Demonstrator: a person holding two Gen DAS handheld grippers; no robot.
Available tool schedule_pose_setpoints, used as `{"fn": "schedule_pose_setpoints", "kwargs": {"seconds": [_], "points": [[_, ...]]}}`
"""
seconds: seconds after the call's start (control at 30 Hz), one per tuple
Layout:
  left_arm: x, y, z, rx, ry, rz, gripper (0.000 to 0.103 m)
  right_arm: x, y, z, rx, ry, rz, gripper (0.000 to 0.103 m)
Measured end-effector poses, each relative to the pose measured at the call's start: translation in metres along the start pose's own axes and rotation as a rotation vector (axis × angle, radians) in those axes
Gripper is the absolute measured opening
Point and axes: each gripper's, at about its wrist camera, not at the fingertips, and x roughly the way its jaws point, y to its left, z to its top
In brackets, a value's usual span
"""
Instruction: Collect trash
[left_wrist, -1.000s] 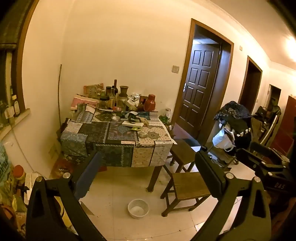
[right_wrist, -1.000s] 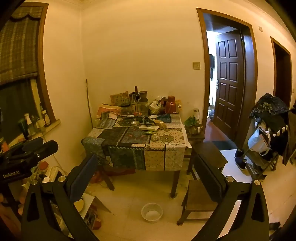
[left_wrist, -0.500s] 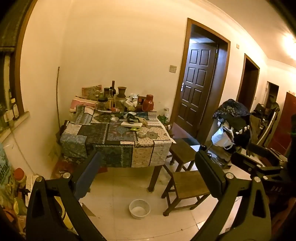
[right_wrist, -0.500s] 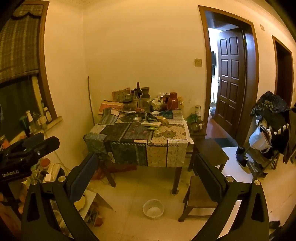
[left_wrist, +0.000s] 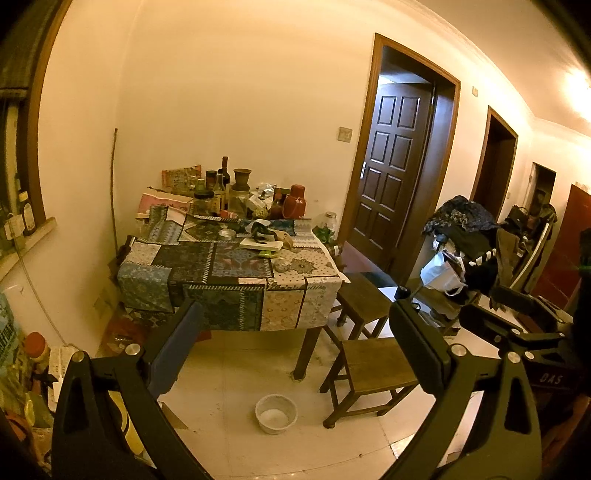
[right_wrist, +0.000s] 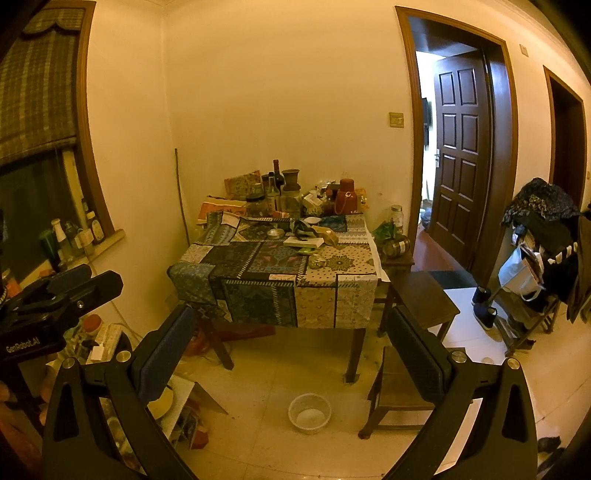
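A table (left_wrist: 236, 291) (right_wrist: 273, 291) under a patchwork cloth stands against the far wall, several steps away. Scraps lie on its right half: a crumpled wrapper (left_wrist: 282, 264) (right_wrist: 317, 261), a green packet (left_wrist: 269, 253) (right_wrist: 306, 250), and a dark crumpled bag (left_wrist: 263, 230) (right_wrist: 303, 229) by a flat white box (left_wrist: 260, 243) (right_wrist: 303, 242). A small white bin (left_wrist: 276, 412) (right_wrist: 309, 412) sits on the floor in front. My left gripper (left_wrist: 295, 332) and right gripper (right_wrist: 290, 338) both hang open and hold nothing, far short of the table.
Bottles, jars and a red jug (left_wrist: 294, 201) crowd the table's back edge. Two wooden stools (left_wrist: 376, 365) (right_wrist: 424, 295) stand right of the table. A loaded clothes rack (right_wrist: 539, 236) is at the right, an open doorway (right_wrist: 454, 162) behind. Boxes and clutter (right_wrist: 110, 343) fill the left floor.
Both views have drifted a little toward the table, which sits slightly larger and lower in frame. Both grippers stay open and hold nothing.
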Motion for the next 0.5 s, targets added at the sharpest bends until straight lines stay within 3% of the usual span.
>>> {"fn": "schedule_pose_setpoints", "kwargs": {"seconds": [0.5], "points": [[0.0075,0.0017,-0.0061,0.013,0.007,-0.004,0.101,0.0037,0.0005,-0.0002,-0.002,0.005,-0.005,0.103]]}}
